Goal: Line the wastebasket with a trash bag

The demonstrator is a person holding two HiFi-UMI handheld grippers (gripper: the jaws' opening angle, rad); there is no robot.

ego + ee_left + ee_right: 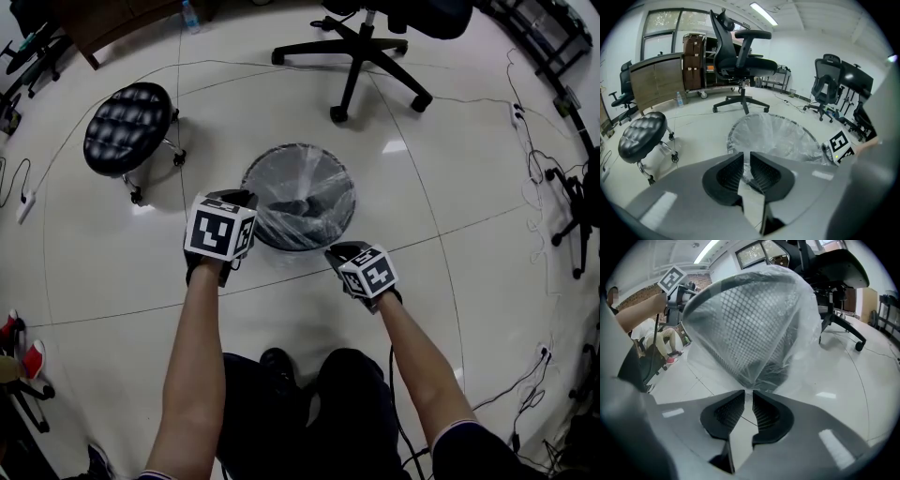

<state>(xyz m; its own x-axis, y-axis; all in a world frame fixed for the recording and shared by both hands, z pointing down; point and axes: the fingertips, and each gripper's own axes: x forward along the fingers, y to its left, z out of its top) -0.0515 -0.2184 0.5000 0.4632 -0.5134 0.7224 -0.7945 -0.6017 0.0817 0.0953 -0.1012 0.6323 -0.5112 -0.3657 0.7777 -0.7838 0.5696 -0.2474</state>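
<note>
The round black mesh wastebasket (330, 165) stands on the floor in front of me, with a clear trash bag (302, 223) draped over its rim and down its near side. My left gripper (239, 200) is at the basket's left rim. In the left gripper view the left gripper (746, 158) has its jaws narrowly apart with crinkled bag film (774, 137) pinched between the pads. My right gripper (341, 251) is low at the basket's near right side. In the right gripper view the right gripper (749, 398) stands slightly open, and the bag (799, 357) over the mesh (750, 319) ends just at the jaw tips.
A black padded stool on casters (128, 127) stands to the left. An office chair base (361, 52) is beyond the basket. Cables and a power strip (536, 178) run along the right. My knees and a shoe (277, 361) are just below the grippers.
</note>
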